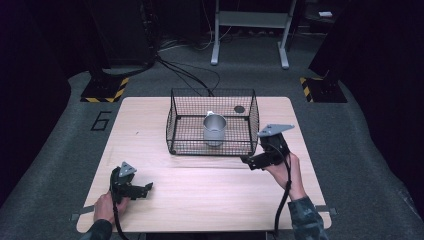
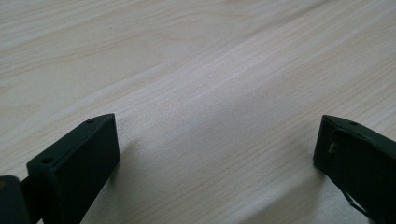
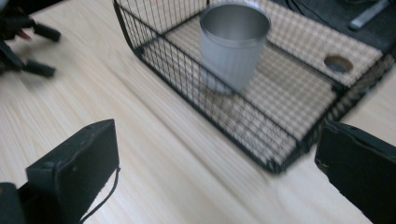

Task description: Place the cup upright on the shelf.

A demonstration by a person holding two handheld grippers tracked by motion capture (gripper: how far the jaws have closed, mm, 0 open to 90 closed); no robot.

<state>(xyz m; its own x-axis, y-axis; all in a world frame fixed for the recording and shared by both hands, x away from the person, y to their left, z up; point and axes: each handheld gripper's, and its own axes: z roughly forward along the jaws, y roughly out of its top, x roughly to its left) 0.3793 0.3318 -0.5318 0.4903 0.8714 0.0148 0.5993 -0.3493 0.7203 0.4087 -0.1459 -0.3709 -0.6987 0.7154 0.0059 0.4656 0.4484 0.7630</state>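
The left gripper (image 1: 131, 186) rests low on the wooden surface (image 1: 200, 195), jaws spread wide, holding nothing. The metal cup (image 1: 214, 129) stands upright inside the wire basket (image 1: 175, 125). The right gripper (image 1: 261, 159) hovers just beside the basket, jaws spread, cup ahead of them.

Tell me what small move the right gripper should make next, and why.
Probably raise the right gripper over the wire basket's near wall toward the metal cup. Its jaws are open and empty, beside the basket's near right corner, and the cup stands upright inside. The left gripper rests open near the table edge.
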